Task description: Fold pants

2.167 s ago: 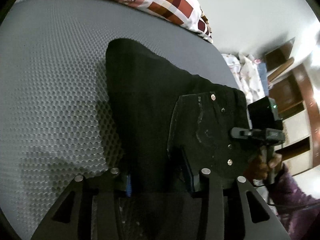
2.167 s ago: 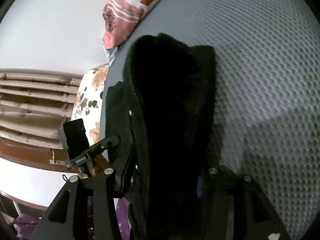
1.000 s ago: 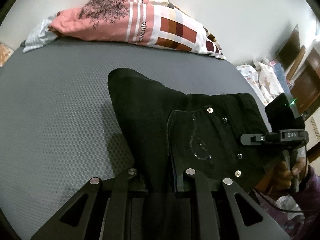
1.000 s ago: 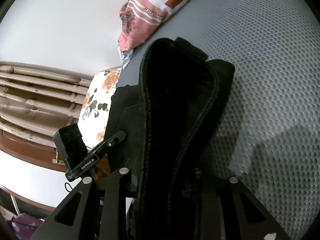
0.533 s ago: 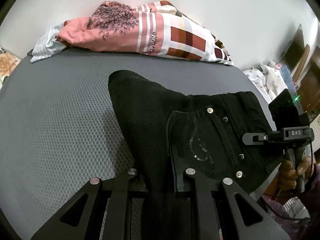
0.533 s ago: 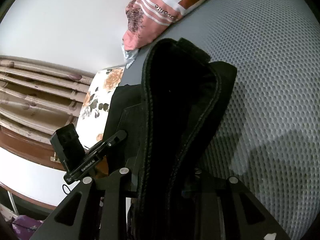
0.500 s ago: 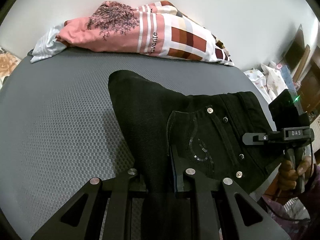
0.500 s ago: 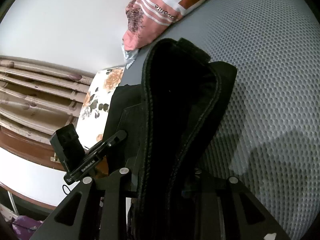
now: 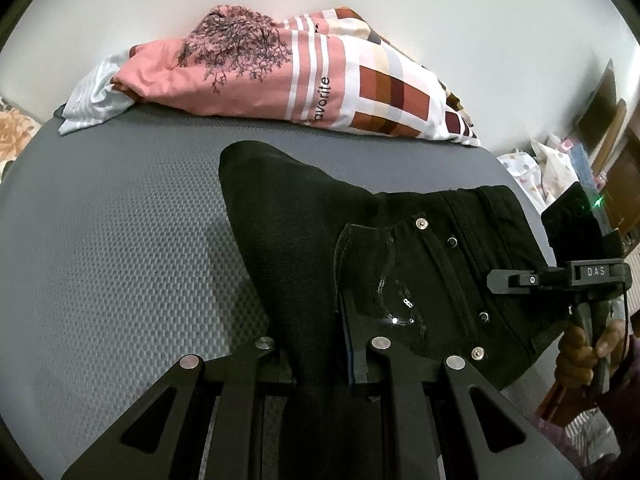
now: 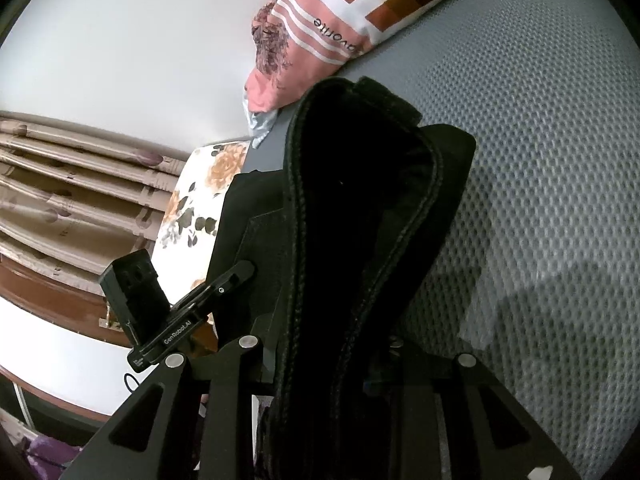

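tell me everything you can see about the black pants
The pants are black, denim-looking, with stitched seams, metal rivets and a sequinned curl on a pocket. The waist end is folded over and lifted, draping back down onto the grey textured mat. Both tongs are shut on the fabric: the left tongs pinch a fold beside the pocket, the right tongs clamp a thick seamed edge that rises in front of the right wrist view. The lower legs are out of view.
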Motion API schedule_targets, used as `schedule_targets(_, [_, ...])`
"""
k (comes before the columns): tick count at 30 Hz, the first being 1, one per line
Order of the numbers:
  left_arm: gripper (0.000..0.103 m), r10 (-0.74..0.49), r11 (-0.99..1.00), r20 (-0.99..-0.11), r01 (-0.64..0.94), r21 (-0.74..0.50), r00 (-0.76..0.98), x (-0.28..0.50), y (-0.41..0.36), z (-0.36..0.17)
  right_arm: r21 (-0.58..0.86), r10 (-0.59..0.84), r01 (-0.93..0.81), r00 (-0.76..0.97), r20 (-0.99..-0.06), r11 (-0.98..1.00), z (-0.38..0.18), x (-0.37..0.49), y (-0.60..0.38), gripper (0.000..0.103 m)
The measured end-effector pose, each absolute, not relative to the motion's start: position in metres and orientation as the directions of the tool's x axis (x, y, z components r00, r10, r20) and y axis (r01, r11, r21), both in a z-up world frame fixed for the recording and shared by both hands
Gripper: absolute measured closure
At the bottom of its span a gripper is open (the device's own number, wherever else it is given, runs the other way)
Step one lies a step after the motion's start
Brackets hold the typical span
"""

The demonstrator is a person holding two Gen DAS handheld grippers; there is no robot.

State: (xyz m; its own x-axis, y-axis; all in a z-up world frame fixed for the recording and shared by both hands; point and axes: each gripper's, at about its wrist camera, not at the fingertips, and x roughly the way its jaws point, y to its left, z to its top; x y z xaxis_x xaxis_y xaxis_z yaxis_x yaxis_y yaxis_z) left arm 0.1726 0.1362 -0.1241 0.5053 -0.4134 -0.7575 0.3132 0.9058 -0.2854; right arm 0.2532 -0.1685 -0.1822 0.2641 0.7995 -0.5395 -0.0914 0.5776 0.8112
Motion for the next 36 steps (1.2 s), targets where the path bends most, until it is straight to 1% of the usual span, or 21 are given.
schedule_targets(36, [0.087,-0.367,0.925,-0.745,0.302,-0.230,0.557,0.291,0.126,-0.126,0.804,0.798,-0.129,0.286,-0.531,0.581,-0.177,0.304,-0.195,0.078])
